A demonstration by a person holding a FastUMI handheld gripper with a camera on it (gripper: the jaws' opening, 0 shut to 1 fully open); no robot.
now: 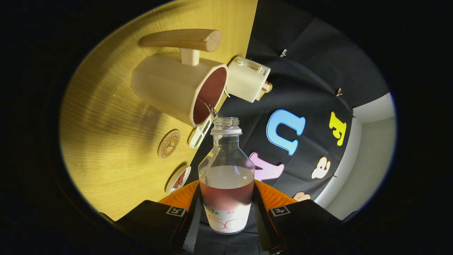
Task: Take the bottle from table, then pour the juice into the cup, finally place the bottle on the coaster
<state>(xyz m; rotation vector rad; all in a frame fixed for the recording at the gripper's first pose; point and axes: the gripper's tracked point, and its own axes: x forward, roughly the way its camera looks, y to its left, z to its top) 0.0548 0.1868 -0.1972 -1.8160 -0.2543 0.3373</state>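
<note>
A clear, uncapped plastic bottle with pinkish-red juice in its lower part sits between my fingers, and my gripper is shut on its labelled body. The whole scene is rolled sideways, so the bottle is tipped. Its open mouth lies right at the rim of a cream cup with a wooden handle. A thin stream of juice runs from the mouth into the cup, whose inside looks dark red. A round wooden coaster lies on the wooden table, beside the cup and short of it.
A cream toaster with bread in it stands beyond the cup at the table's far edge. A small packet lies by the cup's base. A small white dish with something brown sits close to my left finger.
</note>
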